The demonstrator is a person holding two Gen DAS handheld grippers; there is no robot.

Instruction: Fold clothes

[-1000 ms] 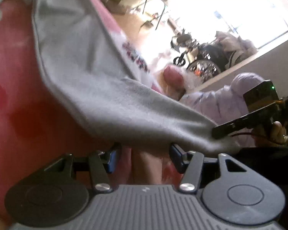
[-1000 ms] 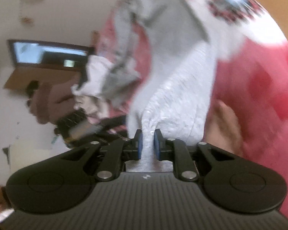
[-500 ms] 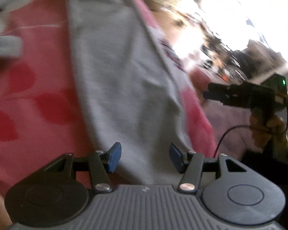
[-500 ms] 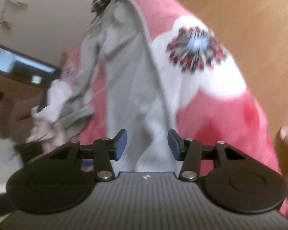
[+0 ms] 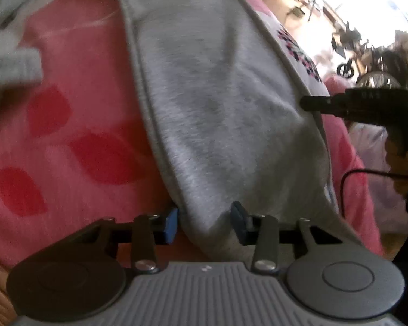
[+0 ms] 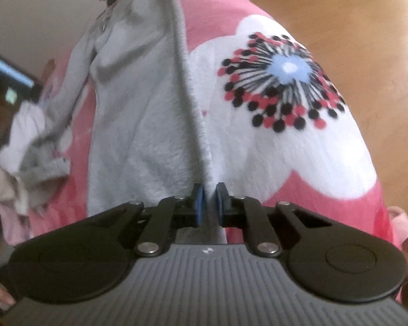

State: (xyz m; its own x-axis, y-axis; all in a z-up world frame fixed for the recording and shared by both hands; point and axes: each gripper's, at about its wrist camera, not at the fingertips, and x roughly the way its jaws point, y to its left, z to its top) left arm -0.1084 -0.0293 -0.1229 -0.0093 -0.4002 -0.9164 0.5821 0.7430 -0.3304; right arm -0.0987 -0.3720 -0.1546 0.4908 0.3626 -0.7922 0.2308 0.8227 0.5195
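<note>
Garment: one grey garment [image 5: 217, 103] lies stretched along the pink flowered blanket [image 6: 299, 146], its near hem at both grippers.
Left gripper [image 5: 204, 222]: jaws closing, a bunched fold of the hem between them, the pads apparently just touching the cloth.
Right gripper [image 6: 209, 203]: jaws closing and nearly together, clamped on the garment's thin edge.
Progress: early, I'd say; the hem is only being taken up and no finished fold shows.
Left to do: carry the hem over, then flatten.
Count: two grippers, one grey garment, one blanket; pale clothes [image 6: 19, 127] heaped at far left, number unclear in the blur.
</note>
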